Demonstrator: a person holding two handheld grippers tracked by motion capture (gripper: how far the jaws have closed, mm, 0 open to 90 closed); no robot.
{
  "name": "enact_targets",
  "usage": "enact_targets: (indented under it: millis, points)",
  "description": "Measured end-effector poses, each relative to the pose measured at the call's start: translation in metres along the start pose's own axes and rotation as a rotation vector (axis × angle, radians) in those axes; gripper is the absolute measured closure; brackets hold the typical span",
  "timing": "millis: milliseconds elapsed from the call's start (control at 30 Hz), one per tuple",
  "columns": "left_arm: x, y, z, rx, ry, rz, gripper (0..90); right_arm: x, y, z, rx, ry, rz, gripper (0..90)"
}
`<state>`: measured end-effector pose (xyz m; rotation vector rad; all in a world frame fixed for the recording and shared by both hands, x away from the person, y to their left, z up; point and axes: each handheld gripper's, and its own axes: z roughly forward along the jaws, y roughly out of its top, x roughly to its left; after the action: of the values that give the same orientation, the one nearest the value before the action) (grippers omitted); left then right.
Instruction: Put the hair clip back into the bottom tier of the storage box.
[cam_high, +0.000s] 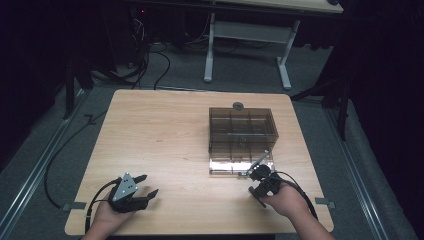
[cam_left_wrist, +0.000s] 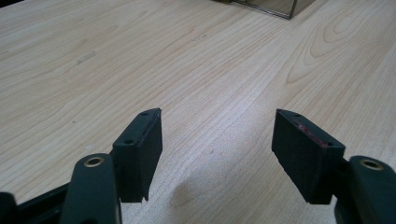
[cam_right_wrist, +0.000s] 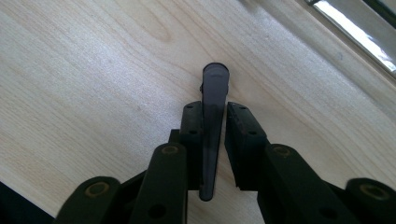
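A slim, dark, tapered clip (cam_right_wrist: 213, 130) of smooth translucent plastic was pinched between the matte black pads of the right gripper (cam_right_wrist: 214, 116), its rounded tip projecting past them over the pale wood-grain desk (cam_high: 165, 140), just before a smoky clear compartmented box (cam_high: 241, 132). The left gripper (cam_left_wrist: 217, 140) was spread wide with nothing between its blocky pads, resting low over the desk.

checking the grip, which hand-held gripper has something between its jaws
The right hand-held gripper: a dark clip sits between its jaws. The left hand-held gripper stands open over bare table.
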<state>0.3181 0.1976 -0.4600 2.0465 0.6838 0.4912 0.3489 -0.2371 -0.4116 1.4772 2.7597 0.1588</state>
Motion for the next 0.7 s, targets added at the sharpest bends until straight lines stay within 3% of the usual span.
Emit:
enact_targets:
  millis: [233,700]
  points:
    - [-0.0001,0.0001,0.0001,0.000,-0.001,0.001,34.0,-0.0001,0.0023,0.0011,0.002,-0.005,-0.020,79.8]
    - [-0.0002,0.0000,0.0001,0.000,-0.002,0.001,34.0,-0.0008,0.0036,0.0022,0.016,0.006,-0.008,80.8]
